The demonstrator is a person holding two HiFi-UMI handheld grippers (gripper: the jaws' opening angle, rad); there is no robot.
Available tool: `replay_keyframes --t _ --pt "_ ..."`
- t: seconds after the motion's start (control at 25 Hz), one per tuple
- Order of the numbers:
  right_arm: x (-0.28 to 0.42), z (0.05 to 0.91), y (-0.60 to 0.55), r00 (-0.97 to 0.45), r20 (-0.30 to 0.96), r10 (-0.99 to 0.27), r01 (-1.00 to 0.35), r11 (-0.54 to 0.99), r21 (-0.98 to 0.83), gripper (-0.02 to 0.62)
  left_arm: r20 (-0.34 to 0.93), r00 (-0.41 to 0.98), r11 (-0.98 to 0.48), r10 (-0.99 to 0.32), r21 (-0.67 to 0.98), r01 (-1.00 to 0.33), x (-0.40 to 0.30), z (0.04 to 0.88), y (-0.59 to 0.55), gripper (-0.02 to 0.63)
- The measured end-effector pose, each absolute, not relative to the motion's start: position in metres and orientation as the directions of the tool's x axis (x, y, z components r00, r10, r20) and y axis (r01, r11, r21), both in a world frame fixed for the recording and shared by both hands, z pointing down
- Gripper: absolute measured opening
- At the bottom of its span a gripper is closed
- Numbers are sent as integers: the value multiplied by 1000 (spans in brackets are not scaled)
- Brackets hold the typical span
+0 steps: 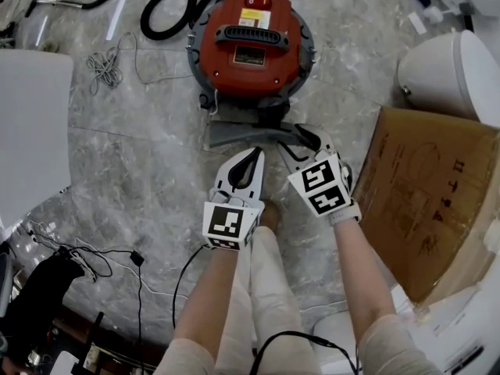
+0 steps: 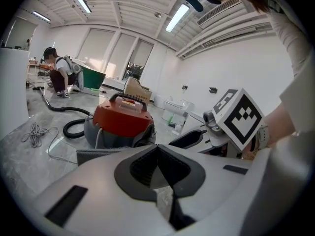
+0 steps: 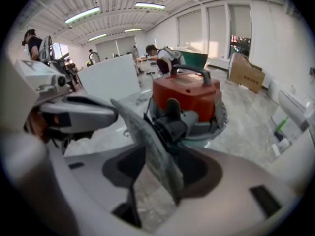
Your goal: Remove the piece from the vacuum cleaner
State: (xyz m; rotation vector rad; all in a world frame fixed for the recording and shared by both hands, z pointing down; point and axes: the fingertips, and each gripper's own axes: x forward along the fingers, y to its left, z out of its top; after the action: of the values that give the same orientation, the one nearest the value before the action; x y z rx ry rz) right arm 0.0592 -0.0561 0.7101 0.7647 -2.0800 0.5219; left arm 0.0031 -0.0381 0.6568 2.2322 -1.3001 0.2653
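The red vacuum cleaner [image 1: 250, 41] [image 2: 120, 122] [image 3: 187, 97] stands on the marble floor, with a flat grey piece [image 1: 242, 133] [image 2: 93, 155] [image 3: 147, 141] lying at its near side. My right gripper [image 1: 293, 143] [image 3: 165, 154] is open. The right end of the grey piece stands edge-on between its jaws, with a gap on each side. My left gripper [image 1: 255, 153] [image 2: 157, 151] is shut, its tips at the near edge of the grey piece. I see nothing held between them.
A black hose [image 1: 168, 6] loops behind the vacuum cleaner. A white cable bundle [image 1: 105, 65] lies to its left, and a white board [image 1: 31, 131] at the far left. At the right stand a cardboard box [image 1: 433, 201] and a white rounded fixture [image 1: 453, 73]. Black cables [image 1: 86, 260] trail at the lower left.
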Motion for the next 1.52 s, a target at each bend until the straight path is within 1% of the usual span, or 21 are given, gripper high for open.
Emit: replay_keyframes --t 0.24,0.36,0.52,0.72,0.76,0.8,0.92,0.96,1.04,1.12,1.16,1.24,1.32,1.44,1.52 --pt "52 724 -55 -463 857 -224 -608 784 -124 196 433 514 -377 -741 366 -851 0 663 -37 21" --pt "52 729 -53 -433 875 -216 -580 810 -87 195 434 514 -372 -740 373 -850 0 664 -36 21" --pt "54 732 -50 -403 884 -235 -561 827 -36 188 433 515 -364 -740 386 -848 0 666 -34 21" --pt "55 731 -51 -401 879 -257 -564 825 -16 150 435 515 -358 -739 393 -847 0 668 -32 23" --pt "57 730 -52 -397 878 -267 -567 824 -6 130 435 514 -357 -740 393 -847 0 668 -32 23" --pt "58 730 -53 -393 877 -277 -570 821 4 80 434 511 -359 -742 387 -849 -1 668 -33 21" --pt "59 730 -52 -389 876 -285 -571 821 14 78 427 490 -383 -760 314 -869 -8 656 -41 23" --pt "59 730 -52 -391 876 -283 -569 822 12 76 434 476 -399 -765 260 -879 -13 651 -45 23" --pt "58 730 -52 -398 873 -281 -568 823 6 72 482 439 -458 -758 86 -885 -22 650 -54 23" --pt "58 729 -52 -398 873 -282 -573 819 4 71 567 394 -546 -723 -120 -829 -26 657 -57 34" --pt "58 729 -52 -397 873 -284 -577 817 3 71 610 373 -593 -699 -203 -780 -27 661 -56 59" --pt "59 729 -51 -395 874 -283 -582 813 0 71 680 335 -666 -652 -304 -681 -27 669 -55 121" --pt "58 729 -50 -396 876 -275 -576 817 -3 71 736 303 -727 -606 -358 -586 -25 677 -51 167" --pt "57 729 -47 -395 879 -265 -565 825 -5 71 807 254 -811 -533 -402 -426 -19 689 -44 173" --pt "57 729 -46 -395 880 -264 -566 824 -7 69 854 226 -864 -468 -389 -319 -13 695 -38 172"
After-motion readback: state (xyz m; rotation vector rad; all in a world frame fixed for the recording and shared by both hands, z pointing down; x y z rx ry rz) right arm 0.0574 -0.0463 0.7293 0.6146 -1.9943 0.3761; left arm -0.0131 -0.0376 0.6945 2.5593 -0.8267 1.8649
